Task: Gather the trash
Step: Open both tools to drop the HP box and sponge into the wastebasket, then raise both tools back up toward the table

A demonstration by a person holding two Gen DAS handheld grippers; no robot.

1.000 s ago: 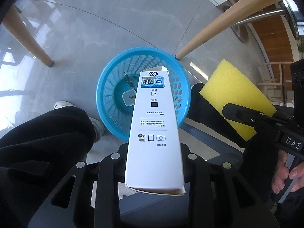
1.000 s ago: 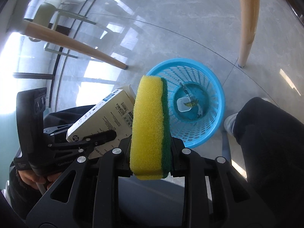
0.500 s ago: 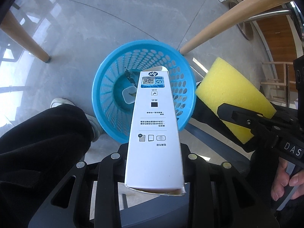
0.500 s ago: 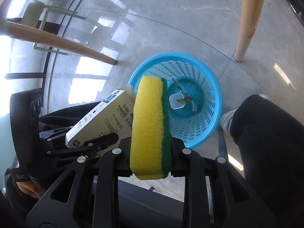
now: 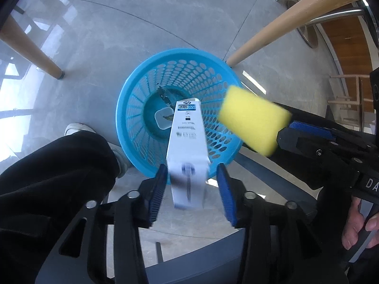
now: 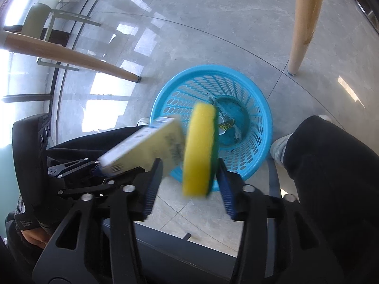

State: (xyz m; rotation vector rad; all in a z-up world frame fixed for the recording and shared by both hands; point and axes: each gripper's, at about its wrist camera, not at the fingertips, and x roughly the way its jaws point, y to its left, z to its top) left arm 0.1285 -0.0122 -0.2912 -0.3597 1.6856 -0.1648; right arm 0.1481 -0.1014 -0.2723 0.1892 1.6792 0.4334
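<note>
Both tools stand spread above the blue basket (image 5: 132, 108). Between the left tool's (image 5: 190, 185) parted fingers, the white box (image 5: 187, 146) hangs blurred, tipped toward the basket mouth. The yellow sponge (image 6: 200, 149) likewise floats loose between the right tool's (image 6: 188, 184) fingers. Only the right view shows its green backing; only the left shows the box's printed label. Scraps lie at the basket bottom.

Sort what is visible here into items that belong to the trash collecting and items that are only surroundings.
Part of the job:
- white rectangular cardboard box, loose between the open left gripper
- yellow and green foam sponge, loose between the open right gripper
- round blue perforated plastic basket, with small scraps at its bottom

Just surroundings:
- tapered wooden furniture legs
- grey polished floor
</note>
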